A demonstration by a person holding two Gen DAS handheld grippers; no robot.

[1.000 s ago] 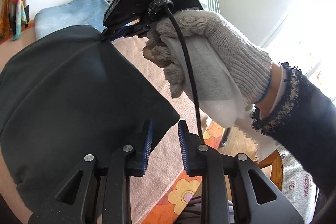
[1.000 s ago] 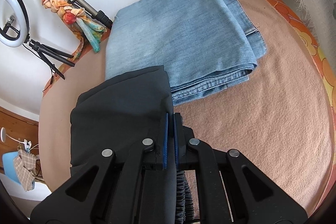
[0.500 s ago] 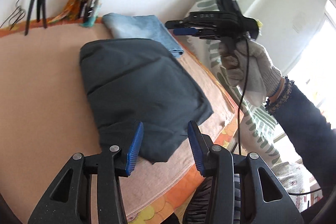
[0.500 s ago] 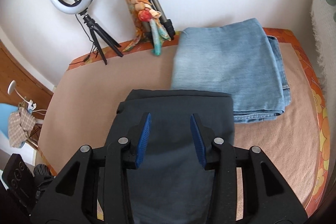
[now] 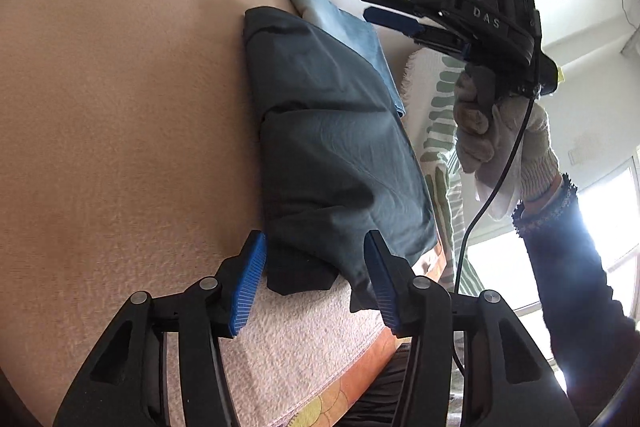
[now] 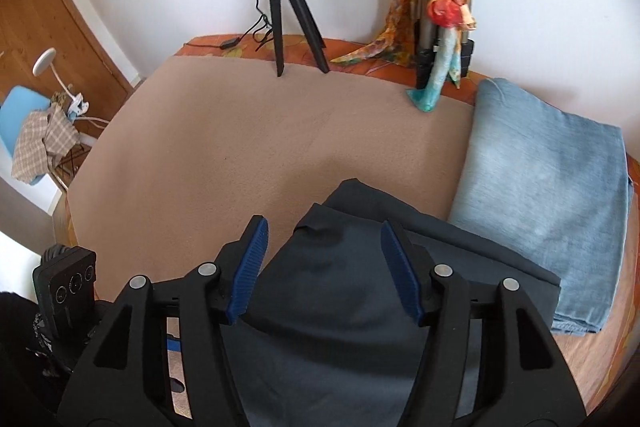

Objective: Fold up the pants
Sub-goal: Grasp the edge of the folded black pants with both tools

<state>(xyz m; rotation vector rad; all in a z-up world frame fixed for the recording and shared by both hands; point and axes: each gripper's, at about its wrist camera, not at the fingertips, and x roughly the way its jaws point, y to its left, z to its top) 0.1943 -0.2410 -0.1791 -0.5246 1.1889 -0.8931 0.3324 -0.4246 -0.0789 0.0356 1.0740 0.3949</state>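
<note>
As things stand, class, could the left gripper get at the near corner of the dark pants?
Probably yes. The left gripper is opening with the dark pants' corner showing just beyond its fingers, nothing lying between; the right gripper is held high, clear of it.

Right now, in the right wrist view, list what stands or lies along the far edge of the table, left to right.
Ring light tripod → scarf-wrapped tripod → folded blue jeans.
</note>
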